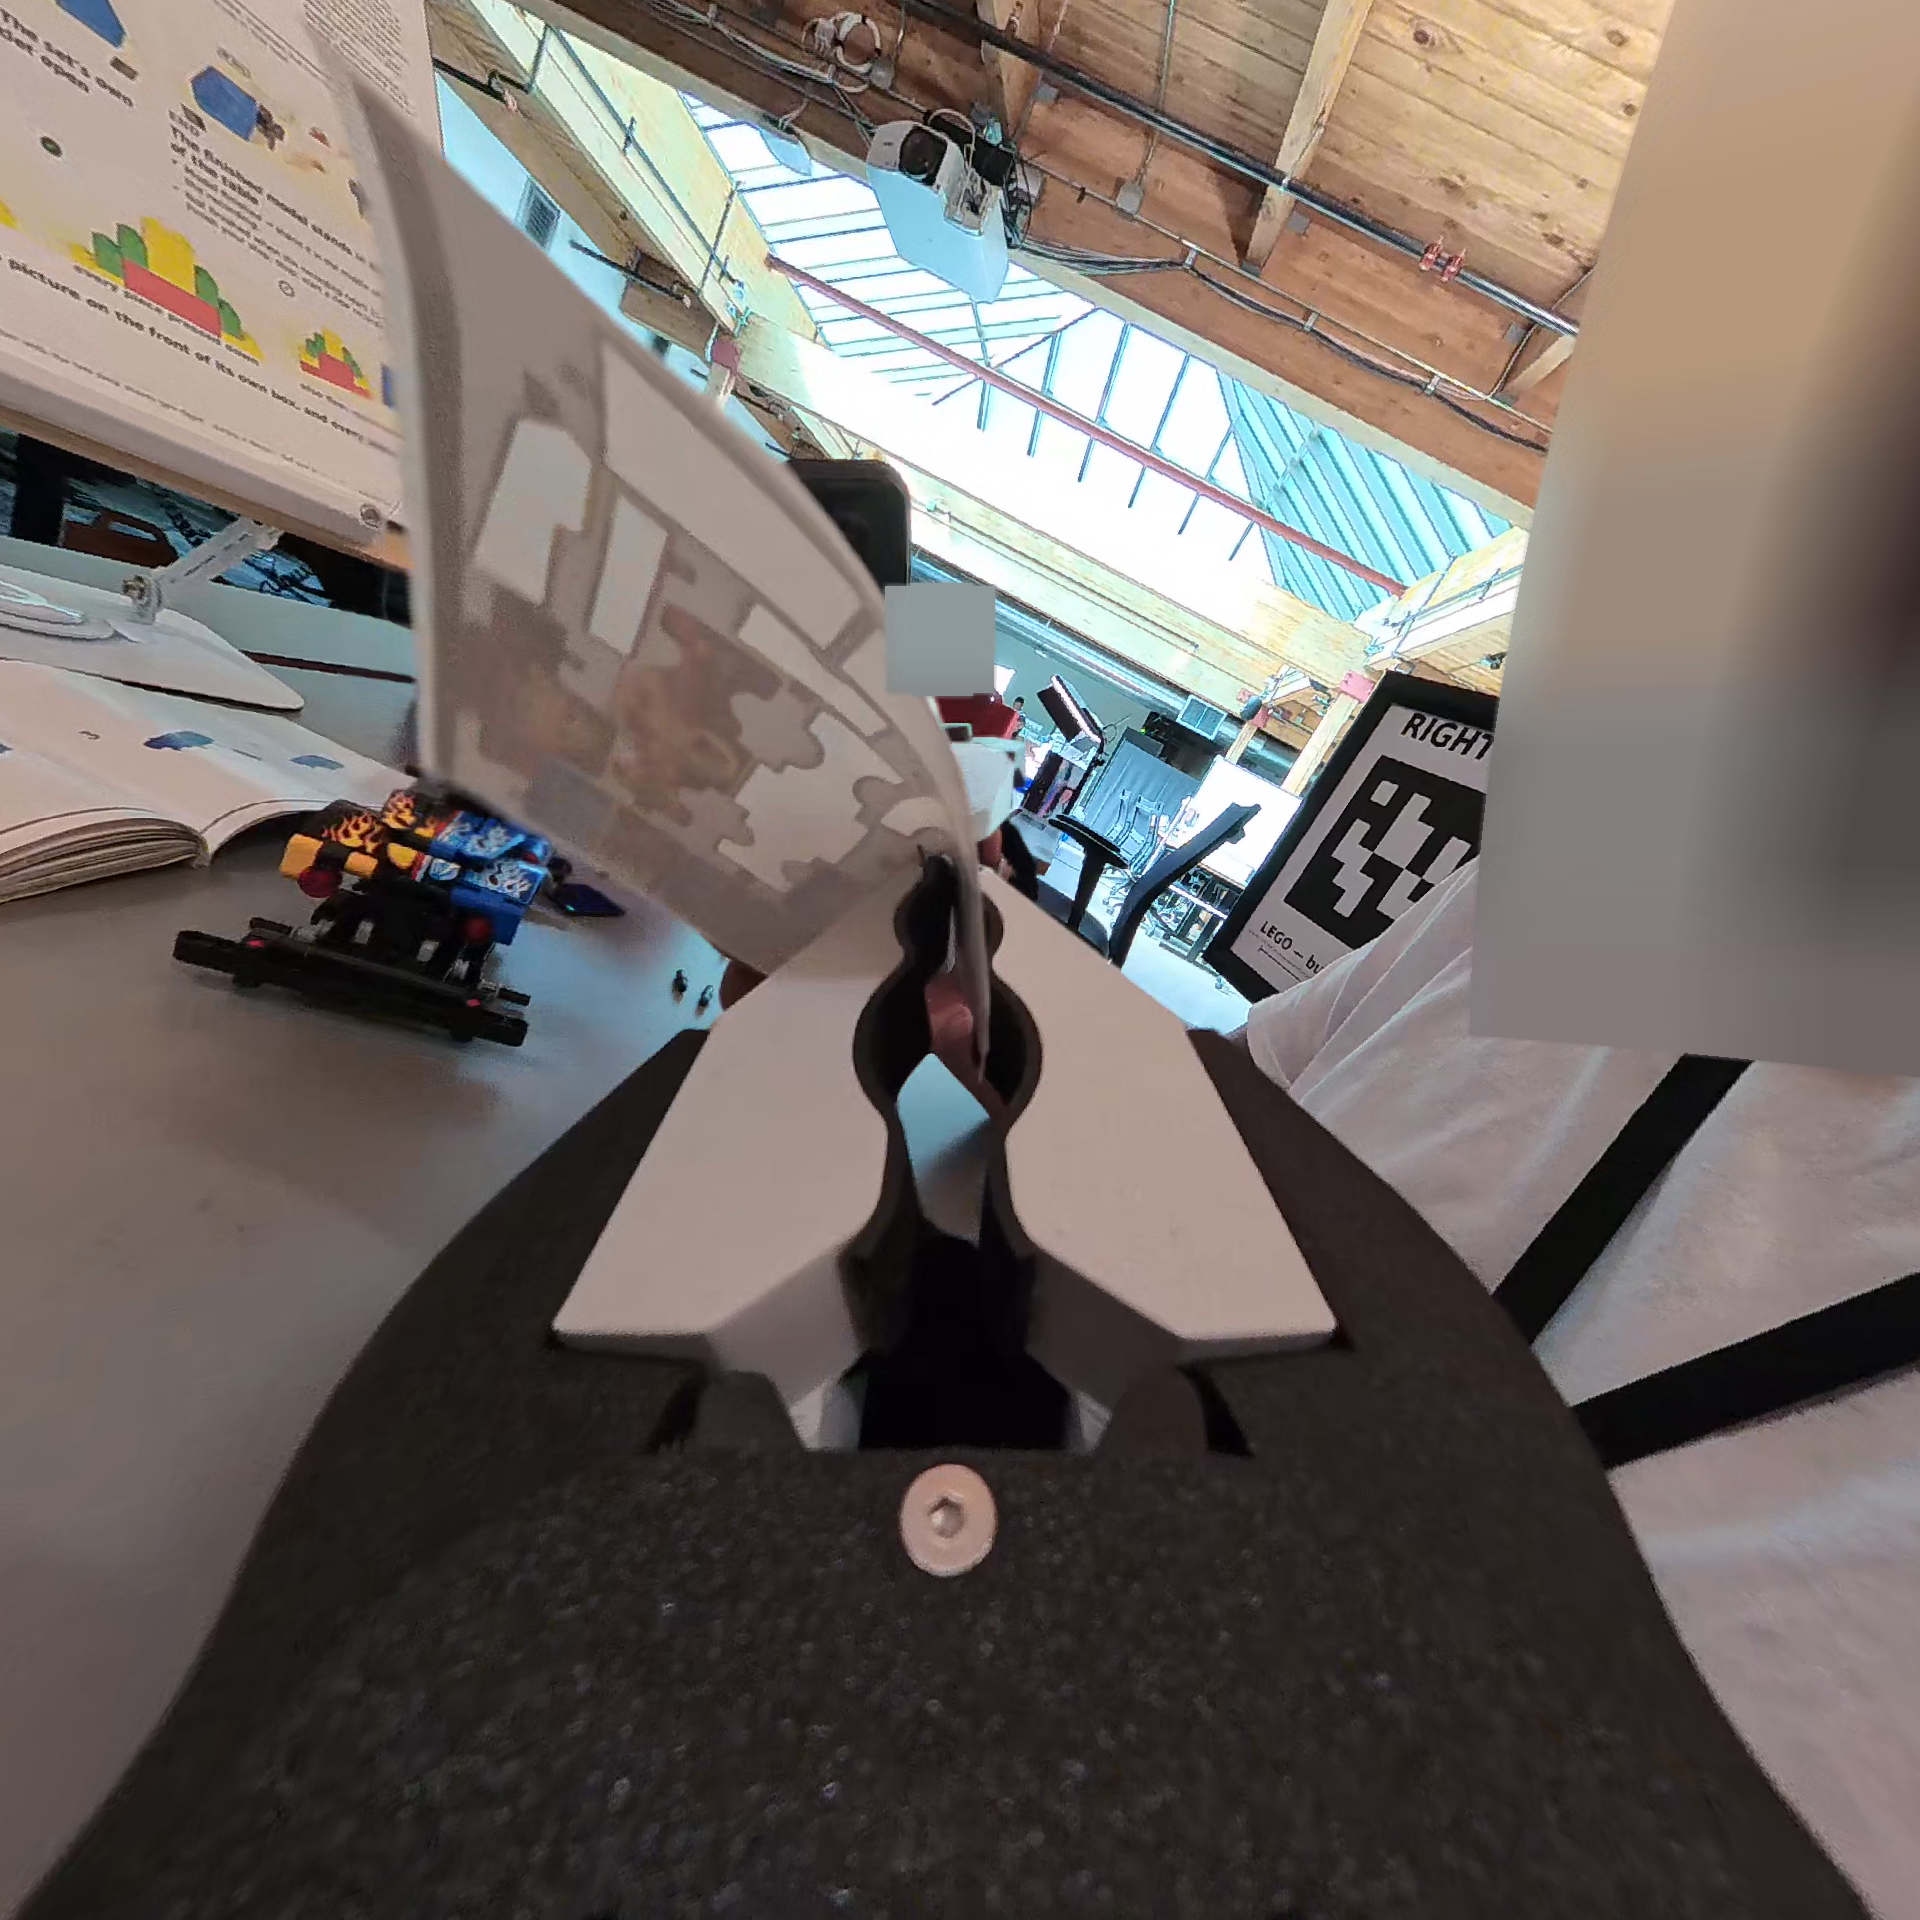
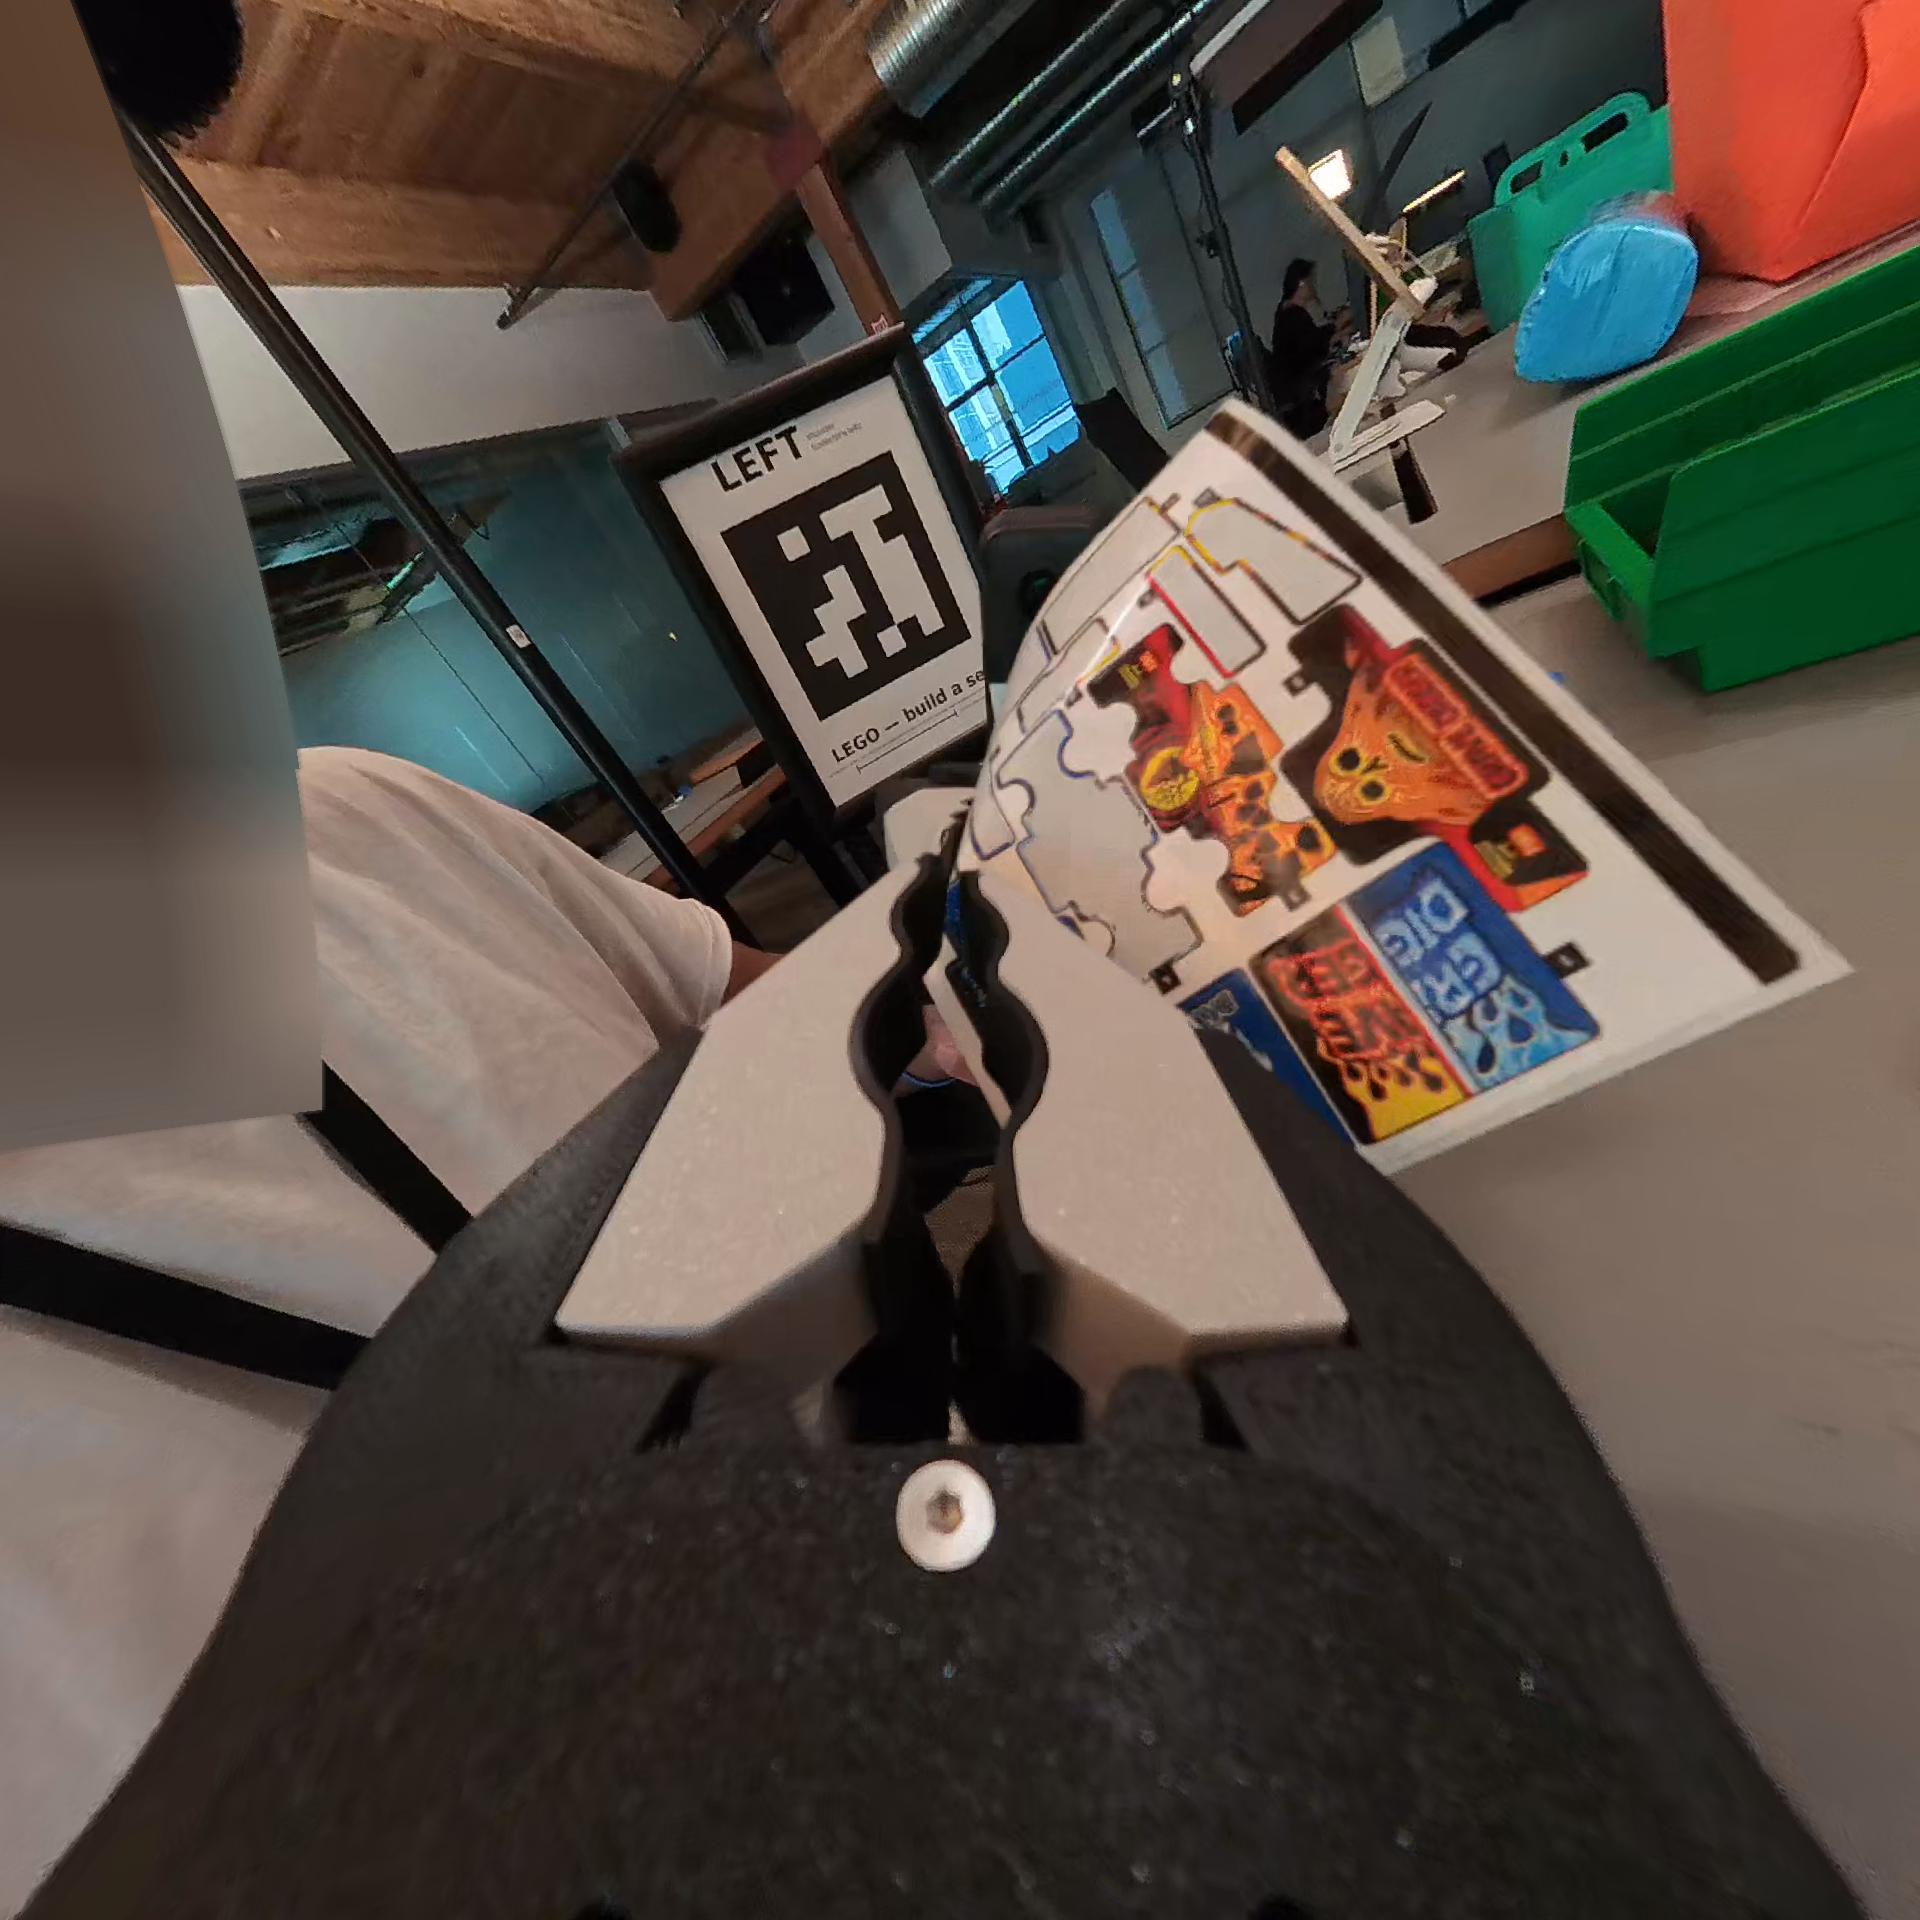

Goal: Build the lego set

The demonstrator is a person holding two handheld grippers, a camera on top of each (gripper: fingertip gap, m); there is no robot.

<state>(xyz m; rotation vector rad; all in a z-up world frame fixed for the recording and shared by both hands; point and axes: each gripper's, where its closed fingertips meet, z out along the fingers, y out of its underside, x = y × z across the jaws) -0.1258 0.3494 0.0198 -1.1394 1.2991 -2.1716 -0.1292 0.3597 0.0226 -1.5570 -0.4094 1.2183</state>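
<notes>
So both grippers are pinching the same sticker sheet (image 2: pixel 1351 790) right now, holding it up in the air above the grey table (image 1: pixel 260 1195). The left gripper (image 1: pixel 951 914) has its 2 white fingers (image 1: pixel 790 1122) closed down on the sheet's lower corner, and from its camera you only get the blank back side, with the sticker outlines ghosting through. The sheet curls up and away to the left of that gripper's tips.

The right gripper (image 2: pixel 951 883) is clamped on the sheet's edge too, jaws nearly together with just the paper between the tips. From this side you see the printed face: orange and red flame stickers, blue ones with droplets, and several empty outlines on the part nearest the fingertips. The sheet fans out up and to the right of this gripper and bows a fair bit.

The half-built lego model (image 1: pixel 395 894) sits on the table off to the left of the left gripper and a bit beyond it, well apart from the tips. It's a black frame with blue and yellow flame-printed parts on top. Just past it lies an open instruction booklet (image 1: pixel 125 790), and behind that a propped-up instruction board (image 1: pixel 187 239).

Off to the far right of the right gripper, there are stacked green bins (image 2: pixel 1756 520). A person's white sleeve (image 2: pixel 468 914) shows just left of the right gripper's fingers.
</notes>
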